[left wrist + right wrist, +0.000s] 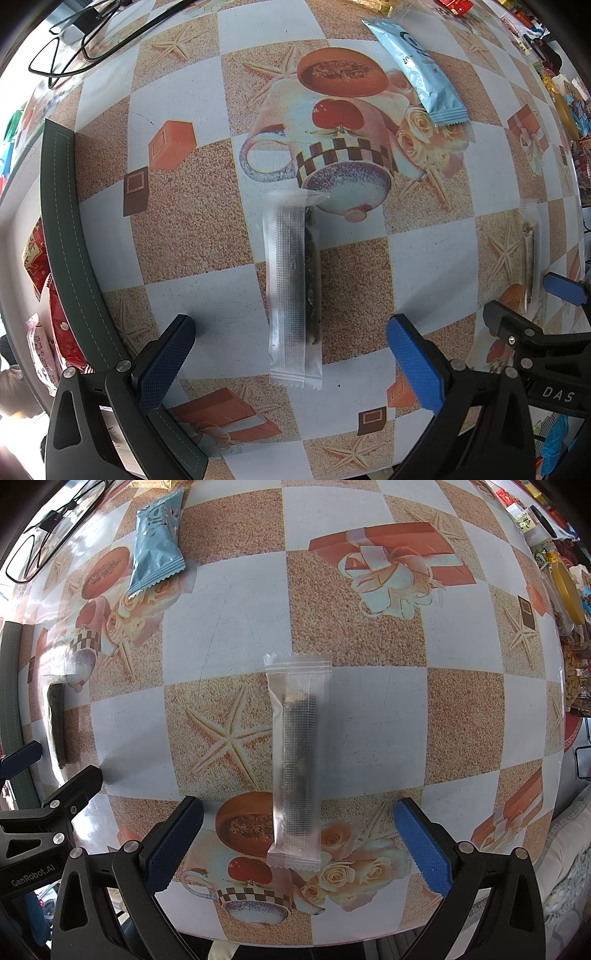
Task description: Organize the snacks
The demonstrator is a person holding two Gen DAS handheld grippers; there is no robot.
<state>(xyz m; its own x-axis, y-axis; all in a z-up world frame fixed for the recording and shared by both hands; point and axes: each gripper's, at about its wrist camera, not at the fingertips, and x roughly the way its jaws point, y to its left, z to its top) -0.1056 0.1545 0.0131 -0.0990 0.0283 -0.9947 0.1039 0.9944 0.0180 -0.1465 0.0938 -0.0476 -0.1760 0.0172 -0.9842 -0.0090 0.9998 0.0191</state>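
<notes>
You held both the left gripper (291, 363) and right gripper (297, 843) spread wide, empty, each straddling a clear stick packet (293, 291) (295, 760) lying flat on the counter (207, 229); lowering squarely across its narrow width looked wisest.

Left gripper (291, 350) open, jaws wide, straddling a clear-wrapped snack stick (293, 291) lying flat on the patterned tablecloth (207, 229), not touching it. Blue packet (417, 70) lies farther off. Second stick (530, 262) at right, near the right gripper (526, 299). Green bin edge (70, 236) at left.
</notes>
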